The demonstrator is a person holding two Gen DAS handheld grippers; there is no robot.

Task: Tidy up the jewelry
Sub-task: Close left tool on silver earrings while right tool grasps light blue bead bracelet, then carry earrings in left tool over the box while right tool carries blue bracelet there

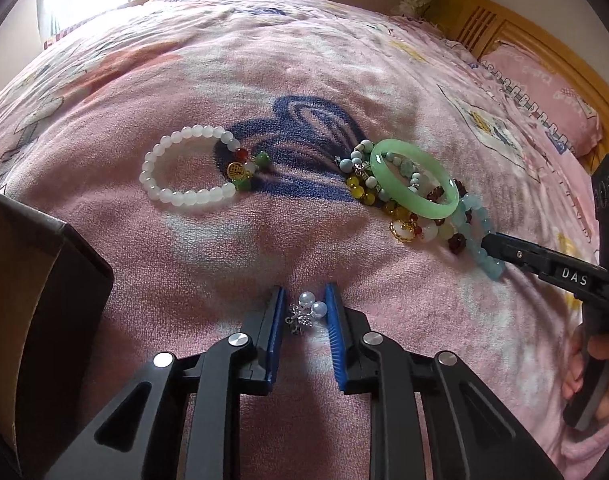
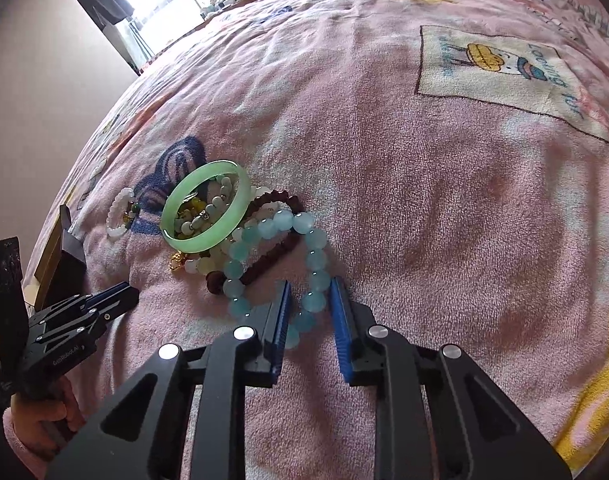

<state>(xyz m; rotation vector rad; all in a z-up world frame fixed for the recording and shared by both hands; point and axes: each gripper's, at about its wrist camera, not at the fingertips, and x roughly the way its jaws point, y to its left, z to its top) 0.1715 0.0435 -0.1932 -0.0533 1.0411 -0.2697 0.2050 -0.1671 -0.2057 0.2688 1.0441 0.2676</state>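
Note:
My left gripper [image 1: 306, 304] is open, its blue pads on either side of a small pearl-and-silver earring [image 1: 306, 310] lying on the pink blanket. My right gripper [image 2: 310, 300] is open around the near side of a light blue bead bracelet [image 2: 274, 240], without clamping it. It also shows in the left wrist view [image 1: 490, 242] at the blue bracelet [image 1: 478, 228]. A green jade bangle [image 1: 414, 182] lies on a pile of beaded bracelets [image 1: 368, 188]; it shows in the right wrist view too [image 2: 204, 208]. A white bead bracelet [image 1: 192, 168] with a gold charm lies apart to the left.
A dark open box [image 1: 44, 292] stands at the left edge and also shows in the right wrist view [image 2: 64, 256]. The pink blanket [image 2: 424, 200] covers the bed. A pillow [image 1: 544, 88] and a wooden headboard [image 1: 488, 24] are at the far right.

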